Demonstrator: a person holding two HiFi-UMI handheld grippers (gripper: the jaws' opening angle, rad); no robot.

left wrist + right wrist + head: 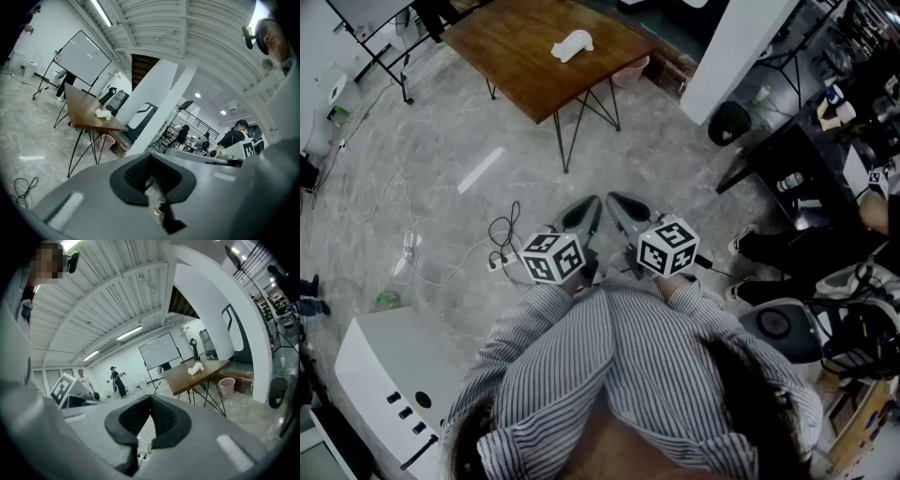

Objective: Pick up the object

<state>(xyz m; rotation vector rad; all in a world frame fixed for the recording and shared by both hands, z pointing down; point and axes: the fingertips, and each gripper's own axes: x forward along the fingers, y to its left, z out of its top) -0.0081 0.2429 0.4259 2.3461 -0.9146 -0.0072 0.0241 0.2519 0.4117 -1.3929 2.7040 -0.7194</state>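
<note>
A white object (572,45) lies on the brown wooden table (525,56) at the far side of the room; it also shows as a white object (103,113) in the left gripper view and a white object (195,368) in the right gripper view. Both grippers are held close to my chest, far from the table. My left gripper (584,213) has its jaws closed with nothing between them. My right gripper (622,206) is likewise shut and empty. Their marker cubes (553,256) sit just in front of my striped sleeves.
The table stands on thin black metal legs (565,122) over a grey stone floor. Cables (502,246) lie on the floor near my left gripper. A pink bin (227,386) stands by the table. A white pillar (731,56) and cluttered black desks (825,141) are to the right. A white cabinet (384,384) is at lower left.
</note>
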